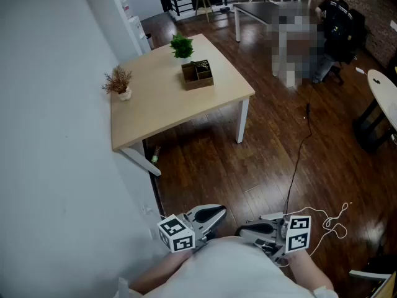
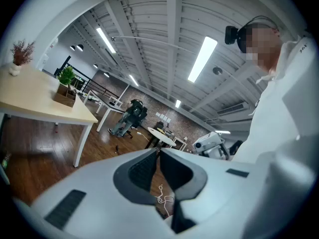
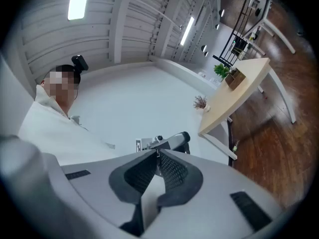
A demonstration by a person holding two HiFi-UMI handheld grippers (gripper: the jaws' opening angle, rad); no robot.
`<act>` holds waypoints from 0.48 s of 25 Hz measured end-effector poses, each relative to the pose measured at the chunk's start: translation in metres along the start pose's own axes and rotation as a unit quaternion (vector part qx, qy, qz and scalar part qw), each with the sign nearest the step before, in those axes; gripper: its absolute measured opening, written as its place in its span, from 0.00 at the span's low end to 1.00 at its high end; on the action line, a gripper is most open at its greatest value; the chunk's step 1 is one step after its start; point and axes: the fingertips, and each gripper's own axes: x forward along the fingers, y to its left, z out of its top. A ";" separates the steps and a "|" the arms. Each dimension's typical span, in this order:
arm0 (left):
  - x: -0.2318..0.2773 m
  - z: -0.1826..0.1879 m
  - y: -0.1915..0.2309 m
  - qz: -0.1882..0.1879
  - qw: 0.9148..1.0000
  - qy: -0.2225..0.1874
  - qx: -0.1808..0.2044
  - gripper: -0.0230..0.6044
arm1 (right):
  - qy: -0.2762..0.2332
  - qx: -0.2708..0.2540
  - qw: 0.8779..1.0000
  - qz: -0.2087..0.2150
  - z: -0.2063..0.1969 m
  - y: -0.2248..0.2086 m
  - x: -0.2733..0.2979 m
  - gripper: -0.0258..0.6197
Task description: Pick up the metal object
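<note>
- No metal object can be made out; I judge it may lie in the wooden box [image 1: 197, 74] on the table [image 1: 162, 107], well apart from both grippers.
- The left gripper [image 1: 218, 212] and right gripper [image 1: 243, 230] have their jaws together on nothing.
- Approach and find it before parting either pair of jaws.

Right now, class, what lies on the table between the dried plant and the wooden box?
Nothing: in the head view only bare tabletop runs from the dried plant to the wooden box.
</note>
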 end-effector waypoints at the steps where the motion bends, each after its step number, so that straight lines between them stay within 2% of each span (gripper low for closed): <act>1: -0.002 0.001 0.000 0.000 1.000 -0.003 -0.001 0.07 | -0.001 0.002 1.000 -0.002 0.000 0.000 0.000 0.04; 4: -0.010 0.005 0.006 0.003 1.000 -0.013 -0.006 0.07 | -0.005 0.003 1.000 -0.014 0.003 -0.004 0.001 0.04; 12: -0.037 0.017 0.026 0.016 0.999 -0.038 -0.017 0.07 | -0.001 0.000 0.997 -0.077 0.004 -0.029 0.019 0.04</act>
